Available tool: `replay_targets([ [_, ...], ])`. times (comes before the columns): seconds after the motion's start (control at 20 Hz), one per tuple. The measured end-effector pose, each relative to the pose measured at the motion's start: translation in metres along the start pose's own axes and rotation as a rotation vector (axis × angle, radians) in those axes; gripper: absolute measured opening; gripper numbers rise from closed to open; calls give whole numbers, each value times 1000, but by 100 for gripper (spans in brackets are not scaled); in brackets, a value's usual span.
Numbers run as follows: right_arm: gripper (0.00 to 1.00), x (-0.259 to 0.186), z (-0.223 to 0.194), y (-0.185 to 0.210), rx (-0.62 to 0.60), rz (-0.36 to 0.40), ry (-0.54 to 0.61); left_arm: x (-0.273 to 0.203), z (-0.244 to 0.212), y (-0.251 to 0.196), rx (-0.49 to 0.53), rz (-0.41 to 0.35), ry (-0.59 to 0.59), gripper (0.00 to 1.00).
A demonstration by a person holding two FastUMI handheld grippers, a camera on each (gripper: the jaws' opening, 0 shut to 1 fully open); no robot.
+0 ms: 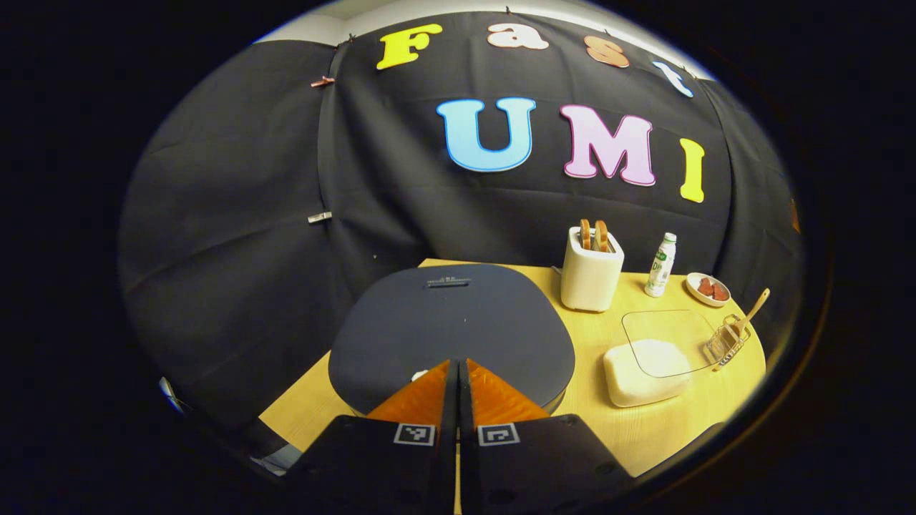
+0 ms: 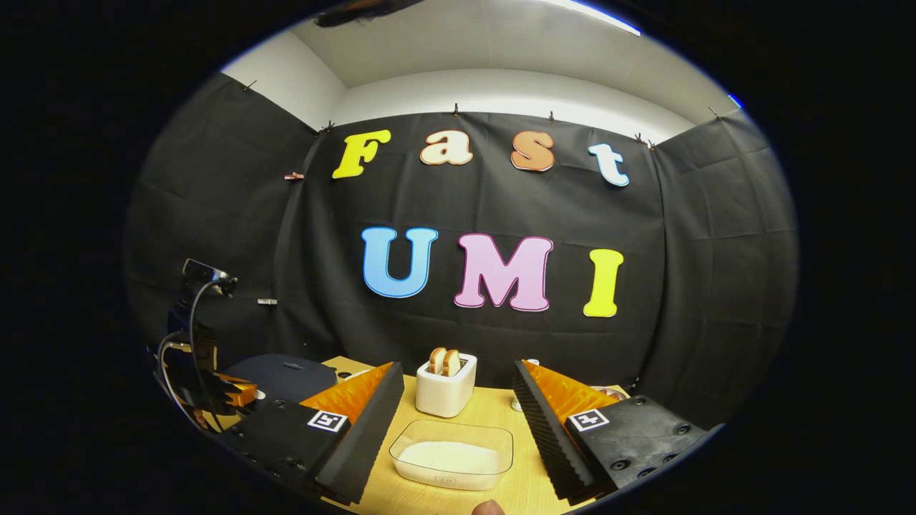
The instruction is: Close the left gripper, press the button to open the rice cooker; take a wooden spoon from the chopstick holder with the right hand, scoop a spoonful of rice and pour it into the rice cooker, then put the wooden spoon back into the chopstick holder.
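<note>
Fingers of the left gripper point(image 1: 458, 372) stand pressed together, nothing between them, their tips over the near edge of the dark, rounded rice cooker lid point(image 1: 451, 322), which lies flat and closed; whether the tips touch it cannot be told. A small white button point(image 1: 419, 374) shows just beside the left finger at that near edge. Right of the rice cooker, on the pale wooden table point(image 1: 572, 336), sits a clear plastic tub of white rice point(image 1: 644, 368). Beyond the rice cooker's right corner stands a white toaster point(image 1: 590, 275) with two bread slices upright in its slots. Farther right of the rice cooker, past the tub, a wire chopstick holder point(image 1: 726, 342) carries a wooden spoon point(image 1: 751, 311) leaning in it. A white bottle point(image 1: 660, 266) and a small dish point(image 1: 707, 290) stand behind that holder.

The right gripper point(image 2: 458, 400) is spread wide and empty, well apart from the rice cooker, with the rice tub between its fingers.
</note>
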State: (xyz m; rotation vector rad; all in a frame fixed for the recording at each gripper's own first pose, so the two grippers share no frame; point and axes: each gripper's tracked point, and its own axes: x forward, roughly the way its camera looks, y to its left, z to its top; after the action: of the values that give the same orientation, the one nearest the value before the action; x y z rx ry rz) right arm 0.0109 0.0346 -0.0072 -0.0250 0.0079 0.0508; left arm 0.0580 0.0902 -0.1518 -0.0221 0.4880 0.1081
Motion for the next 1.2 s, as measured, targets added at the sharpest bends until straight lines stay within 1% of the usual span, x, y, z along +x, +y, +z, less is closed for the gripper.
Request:
replay_targets([
  [0.15,96,2,0,0,9,1,-3,3,-4,2,39,16,14,8],
  [0.35,96,3,3,0,10,2,-7,1,-5,2,-42,22,17,8],
  [0.5,96,3,2,1,10,8,-6,4,-10,1,-8,33,22,7],
  [0.65,96,1,2,2,14,12,-4,2,-9,2,-44,42,35,7],
  [0.85,96,0,3,2,10,14,-5,5,-1,1,10,55,-4,7],
  [0.9,96,0,1,1,9,11,-3,-2,1,2,12,60,-15,7],
  [0.95,96,-1,1,0,9,9,-1,-5,7,4,17,67,-38,6],
  [1.0,96,-1,1,0,10,7,-3,-8,15,4,29,75,-66,8],
  [1.2,96,-1,1,-2,13,3,-2,-21,47,6,85,97,-185,10],
])
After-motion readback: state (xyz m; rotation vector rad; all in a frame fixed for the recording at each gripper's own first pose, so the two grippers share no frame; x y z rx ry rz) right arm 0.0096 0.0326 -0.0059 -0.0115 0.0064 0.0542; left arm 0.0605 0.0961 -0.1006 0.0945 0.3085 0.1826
